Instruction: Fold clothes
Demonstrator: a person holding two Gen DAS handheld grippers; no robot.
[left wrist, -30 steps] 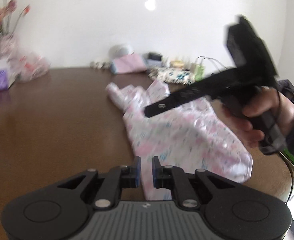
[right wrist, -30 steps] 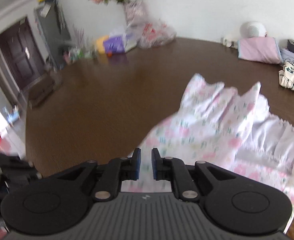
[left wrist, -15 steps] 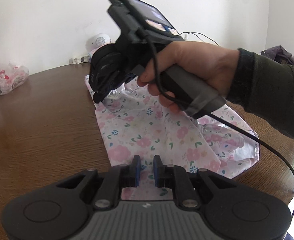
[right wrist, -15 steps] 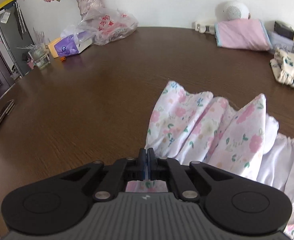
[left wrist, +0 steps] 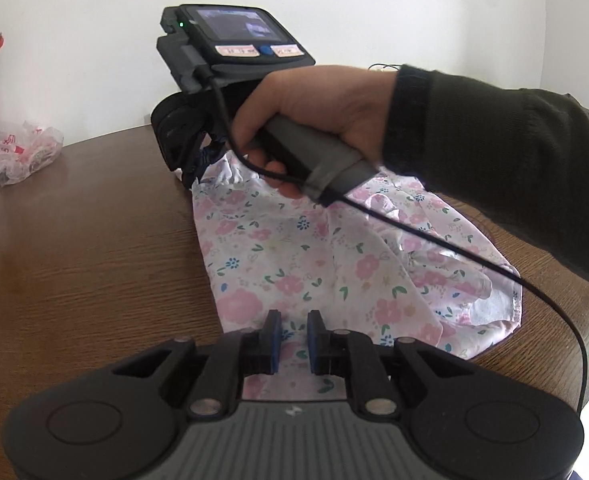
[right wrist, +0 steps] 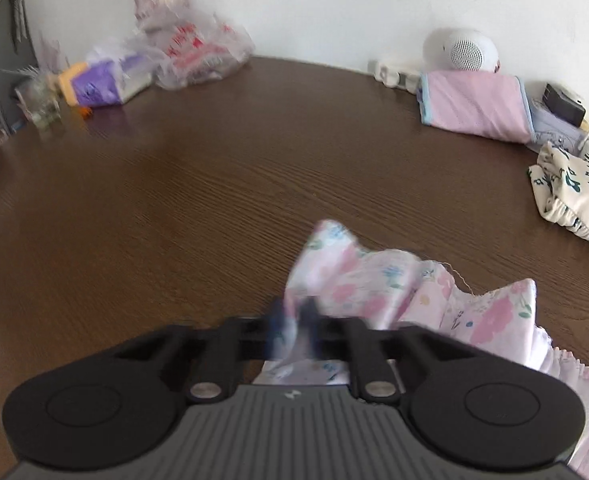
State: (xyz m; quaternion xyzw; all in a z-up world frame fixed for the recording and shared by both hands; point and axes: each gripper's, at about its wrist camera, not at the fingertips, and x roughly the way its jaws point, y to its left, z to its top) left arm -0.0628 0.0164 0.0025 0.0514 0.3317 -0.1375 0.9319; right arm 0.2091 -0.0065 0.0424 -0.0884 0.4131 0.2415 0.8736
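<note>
Brown wood table. On it: floral garment, pink cloth, plastic bags, tissue pack w/ others at far edge.

Both views were bright with daylight. In the left wrist view the white wall behind the table was washed out, with a blown-out glare patch high above the right gripper's camera screen. The wood of the table carried a soft sheen beside the floral garment, which stayed sharp. Fisheye bending curved the table's far edge, and dark vignette filled the corners. In the right wrist view the right gripper fingertips were smeared by motion blur, as was the garment edge next to them. The plastic bags far across the table looked soft and slightly hazy.
</note>
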